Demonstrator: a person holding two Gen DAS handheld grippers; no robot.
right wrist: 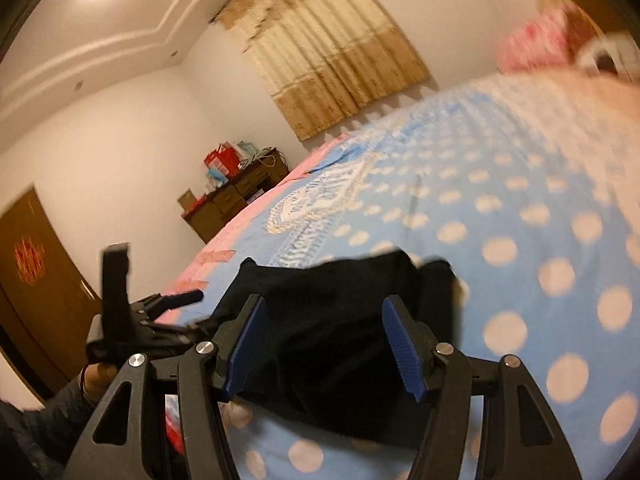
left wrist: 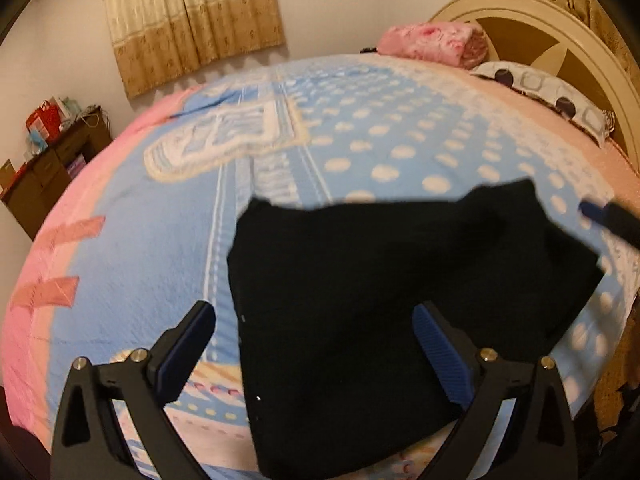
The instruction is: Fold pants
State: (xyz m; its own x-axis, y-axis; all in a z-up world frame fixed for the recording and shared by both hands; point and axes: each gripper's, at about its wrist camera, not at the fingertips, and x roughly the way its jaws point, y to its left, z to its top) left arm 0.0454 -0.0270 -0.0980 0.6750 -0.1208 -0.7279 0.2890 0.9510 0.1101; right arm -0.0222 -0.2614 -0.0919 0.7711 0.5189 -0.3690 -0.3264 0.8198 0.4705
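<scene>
Spread over a wide bed (left wrist: 120, 280), the blue fleece blanket with cream dots and pink borders gives a flat, soft surface for folding, with tan curtains (left wrist: 192, 20) and a dark wooden cabinet (left wrist: 44, 176) behind. On it, towards the bed's near edge, lies the pair of black cloth pants (left wrist: 380, 300), gathered into a compact, roughly rectangular bundle, which suggests at least one fold is already made.

Above the bundle's near left part hangs the left gripper (left wrist: 316, 352), its blue-padded fingers (left wrist: 440, 352) spread wide with nothing clamped; one finger stands over the blanket, the other over the cloth, so the fabric lies free.

At the bundle's near right side sits the right gripper (right wrist: 324, 348), fingers partly apart and framing the dark cloth without visibly pinching it. Both probably hover to check or smooth the fold.
</scene>
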